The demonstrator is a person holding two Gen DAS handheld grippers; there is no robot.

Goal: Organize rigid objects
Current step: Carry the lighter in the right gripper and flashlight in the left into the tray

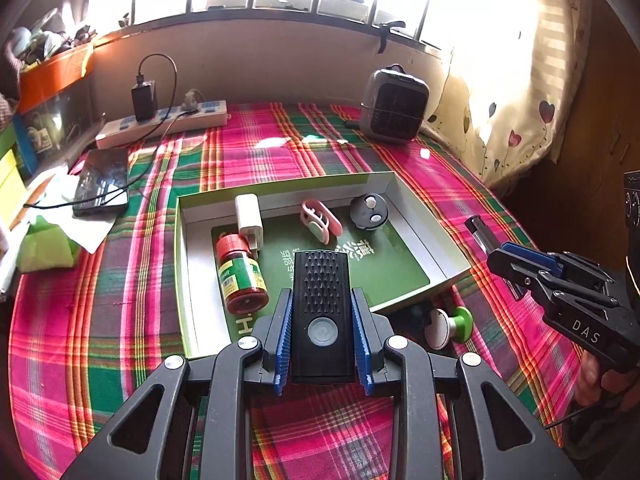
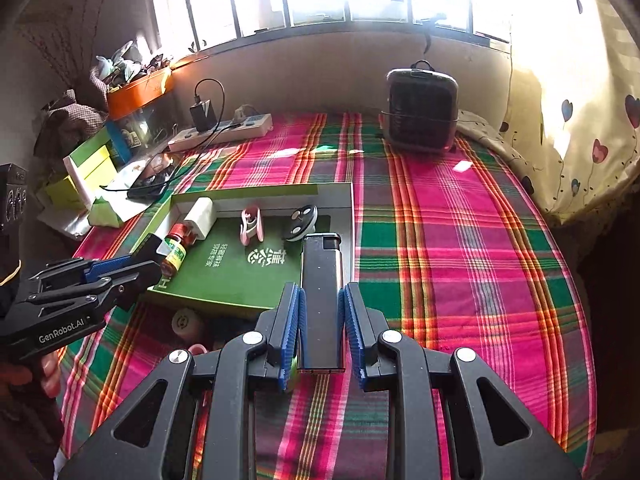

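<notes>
My left gripper [image 1: 321, 296] is shut on a black ribbed remote-like device [image 1: 320, 320] with a round grey button, held over the near edge of a shallow green box [image 1: 185, 264]. In the box lie a red jar with a green label [image 1: 240, 276], a white charger plug [image 1: 249, 220], a pink clip [image 1: 320, 220] and a black round disc [image 1: 369, 210]. My right gripper [image 2: 321, 290] is shut on a dark lighter [image 2: 321, 304], beside the box's right wall [image 2: 351, 216]. A white and green knob [image 1: 448, 326] lies on the cloth outside the box.
A plaid cloth [image 2: 460, 240] covers the table. At the back stand a grey heater [image 1: 394, 106] and a power strip [image 1: 160, 122] with a plugged charger. A phone [image 1: 102, 188], papers and boxes crowd the left side. A curtain [image 2: 580, 128] hangs at right.
</notes>
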